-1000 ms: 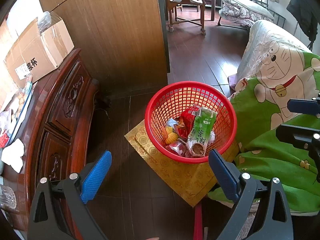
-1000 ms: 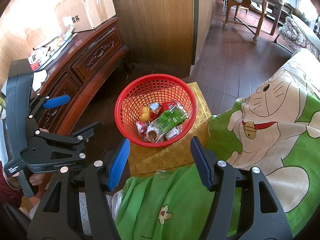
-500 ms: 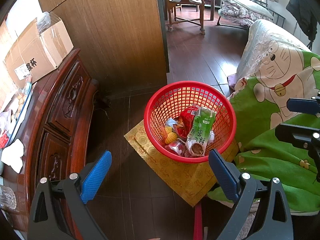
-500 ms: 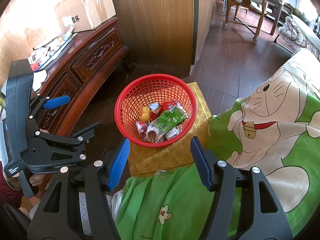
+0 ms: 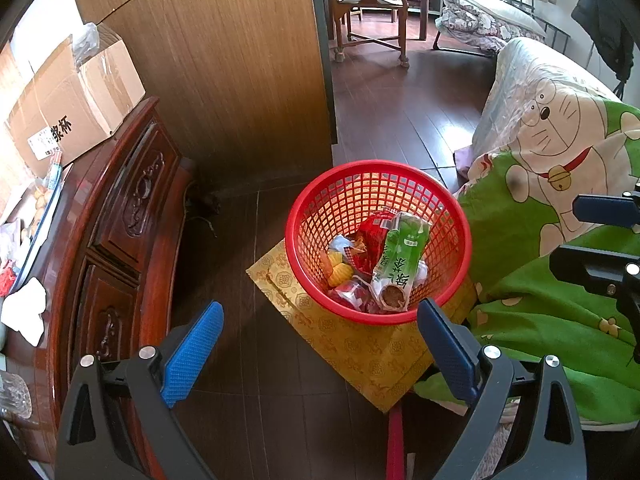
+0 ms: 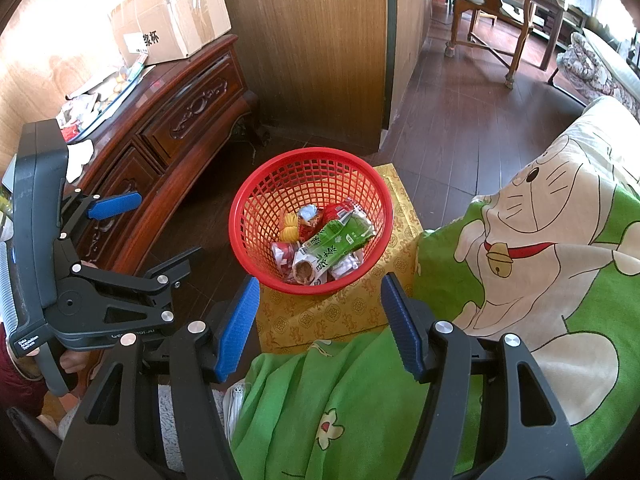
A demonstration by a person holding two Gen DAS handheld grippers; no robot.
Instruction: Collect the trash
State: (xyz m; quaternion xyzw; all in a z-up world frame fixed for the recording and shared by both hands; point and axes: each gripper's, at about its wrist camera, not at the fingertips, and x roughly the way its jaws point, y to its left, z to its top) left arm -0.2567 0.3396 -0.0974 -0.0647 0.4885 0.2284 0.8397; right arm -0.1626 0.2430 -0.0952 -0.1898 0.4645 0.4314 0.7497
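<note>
The left gripper [image 5: 320, 354] and right gripper [image 6: 320, 324] are held with jaws wide apart and empty. Beyond them, a red mesh basket [image 6: 256, 204] is set on a yellow patterned cushion [image 6: 332, 314]; wrappers, among them a green packet [image 6: 336, 242], are collected inside.

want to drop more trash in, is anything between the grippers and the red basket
Nothing visible blocks it. The red basket sits open-topped on a yellow box, and both the left gripper and right gripper hang open and empty above its near rim.
</note>
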